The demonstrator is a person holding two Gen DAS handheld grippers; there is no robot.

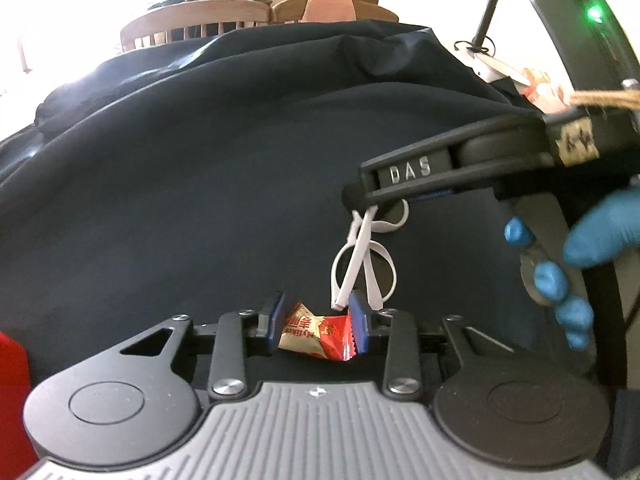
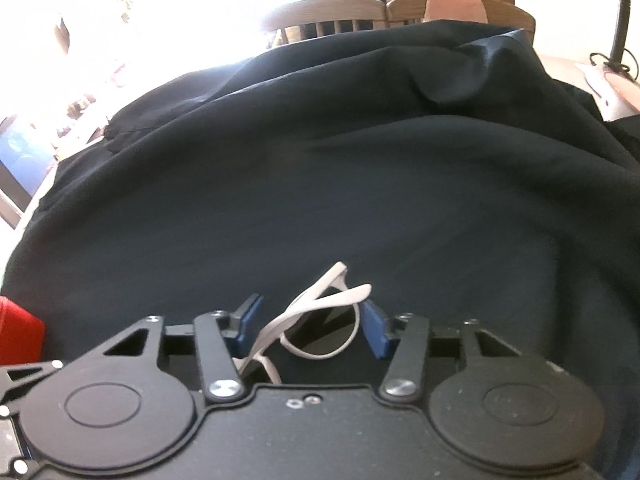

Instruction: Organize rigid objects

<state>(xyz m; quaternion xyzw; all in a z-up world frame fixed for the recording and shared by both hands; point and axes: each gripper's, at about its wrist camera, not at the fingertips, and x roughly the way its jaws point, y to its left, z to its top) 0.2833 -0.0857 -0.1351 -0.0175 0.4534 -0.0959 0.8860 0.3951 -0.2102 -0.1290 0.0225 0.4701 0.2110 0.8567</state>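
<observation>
A red and gold wrapped candy [image 1: 316, 336] lies on the dark cloth between the blue pads [image 1: 360, 326] of my left gripper [image 1: 318, 314]; both pads press on its ends. A pair of white-framed glasses [image 1: 362, 264] hangs just beyond the candy, its folded arms pinched in the tip of my right gripper [image 1: 356, 196], which reaches in from the right. In the right wrist view the glasses [image 2: 320, 320] sit across the gap of the right gripper [image 2: 310, 314], with the temple arms against the right pad [image 2: 376, 332].
A dark navy cloth [image 1: 200, 160] covers the whole surface, bunched into folds at the back. A red object [image 2: 20, 332] sits at the near left edge. Wooden chairs [image 1: 192, 20] stand behind, a desk lamp [image 1: 488, 12] at the back right. A blue-gloved hand [image 1: 580, 248] holds the right gripper.
</observation>
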